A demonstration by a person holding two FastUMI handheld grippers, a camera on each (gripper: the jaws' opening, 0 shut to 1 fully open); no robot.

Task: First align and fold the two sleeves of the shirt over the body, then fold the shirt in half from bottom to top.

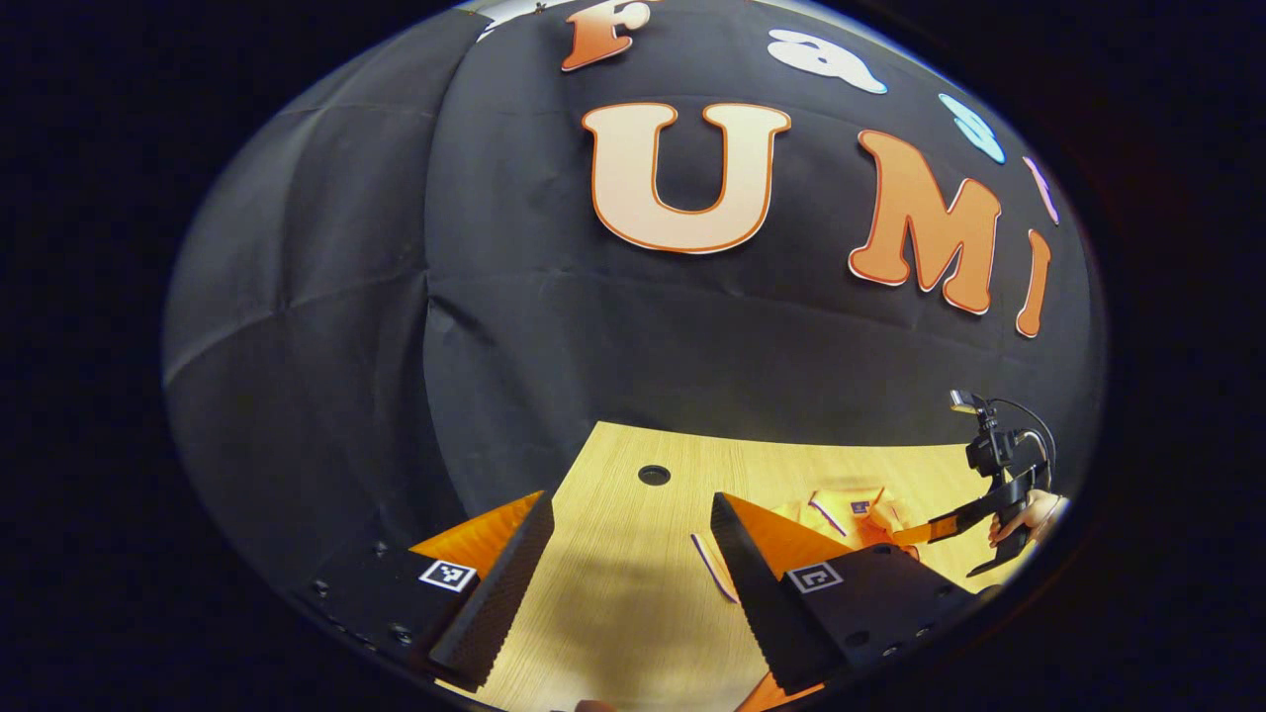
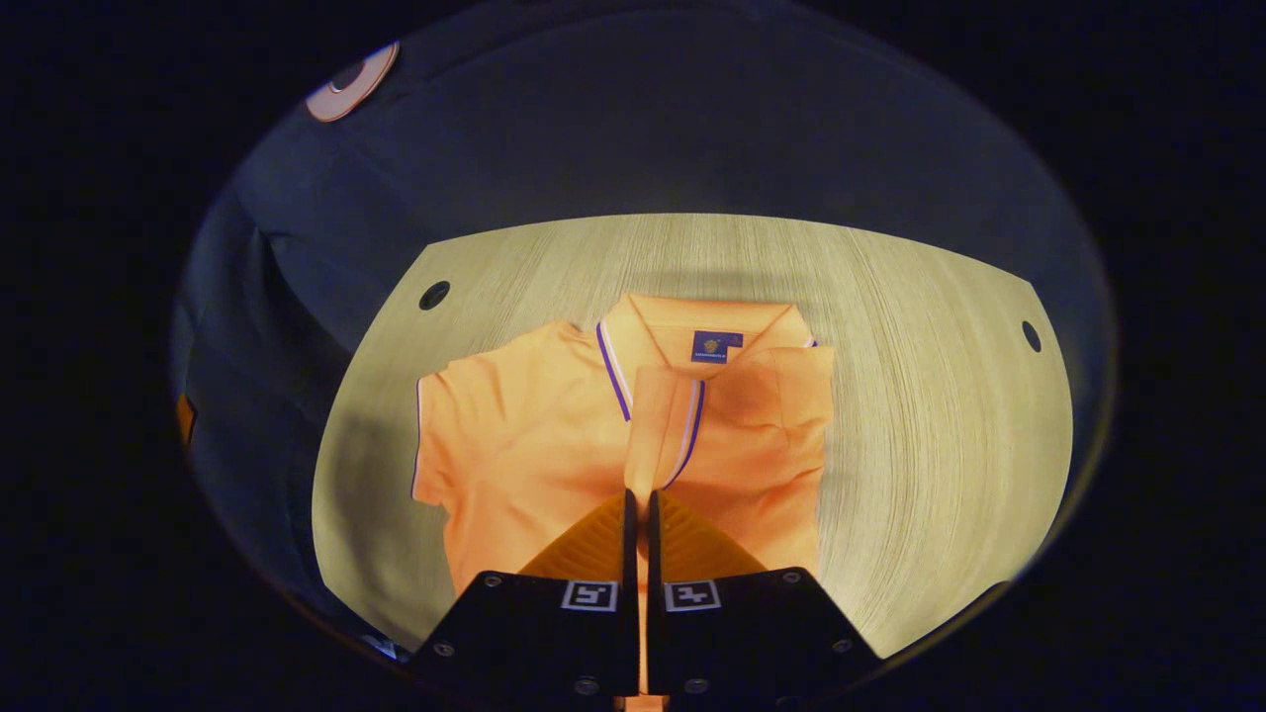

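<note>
Orange shirt [image 2: 524, 435] pinched by right gripper [image 2: 639, 504]; left gripper's [image 1: 633, 539] jaws spread.

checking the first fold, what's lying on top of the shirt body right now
One sleeve is folded over the shirt body, beside the collar. The other sleeve lies spread on the table. The right gripper hides the fabric below it.

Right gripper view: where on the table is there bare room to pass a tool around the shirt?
Bare wood lies on the table between the shirt's folded side and the far-edge hole, and in a strip beyond the collar. It is tighter by the spread sleeve, near the other hole.
</note>
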